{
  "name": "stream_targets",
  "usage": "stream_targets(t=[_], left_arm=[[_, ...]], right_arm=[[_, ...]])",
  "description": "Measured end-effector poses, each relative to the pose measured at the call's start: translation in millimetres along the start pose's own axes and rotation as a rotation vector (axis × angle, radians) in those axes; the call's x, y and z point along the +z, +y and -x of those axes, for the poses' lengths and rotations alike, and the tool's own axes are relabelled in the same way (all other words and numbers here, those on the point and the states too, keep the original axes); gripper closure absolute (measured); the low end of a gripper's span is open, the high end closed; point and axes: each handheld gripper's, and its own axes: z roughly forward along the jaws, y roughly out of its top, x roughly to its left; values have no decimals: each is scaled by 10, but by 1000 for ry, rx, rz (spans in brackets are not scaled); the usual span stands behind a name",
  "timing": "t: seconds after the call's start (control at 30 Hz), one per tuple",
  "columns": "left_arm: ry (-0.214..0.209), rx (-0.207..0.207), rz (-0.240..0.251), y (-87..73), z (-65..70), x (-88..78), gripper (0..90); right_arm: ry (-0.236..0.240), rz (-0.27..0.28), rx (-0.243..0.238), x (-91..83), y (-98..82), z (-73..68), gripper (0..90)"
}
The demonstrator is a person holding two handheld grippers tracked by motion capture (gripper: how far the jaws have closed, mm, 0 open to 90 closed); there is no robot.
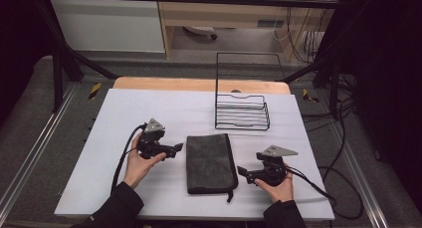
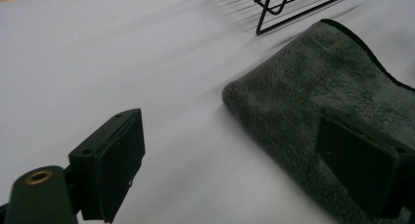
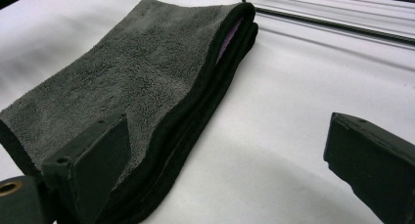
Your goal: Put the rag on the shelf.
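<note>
You have a dark grey towel [image 1: 211, 161] with black edging, plain and without pattern, on a white table cover [image 1: 124, 118]. A pale pinkish layer shows inside its fold in the right gripper view. The wire basket [image 1: 242, 111] is black. Your left gripper [image 1: 174, 149] and right gripper [image 1: 243, 172] are black, each topped by a grey plate. Your sleeves [image 1: 117, 205] are black. The table edge [image 1: 164, 83] is light wood.
</note>
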Motion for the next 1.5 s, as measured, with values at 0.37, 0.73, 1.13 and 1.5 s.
stream_targets(t=[0.37,0.73,1.13,1.5], left_arm=[[20,-47,-41,106,56,307,210],[13,-85,-117,116,81,567,423],[-27,-138,-154,71,105,700,580],[-30,-156,-151,52,165,710,728]], right_arm=[[-2,-2,-2,-5,-15,-16,35],[-1,-17,-2,11,-25,-19,38],[6,-19,8,24,-17,-10,41],[4,7,24,75,90,5,40]])
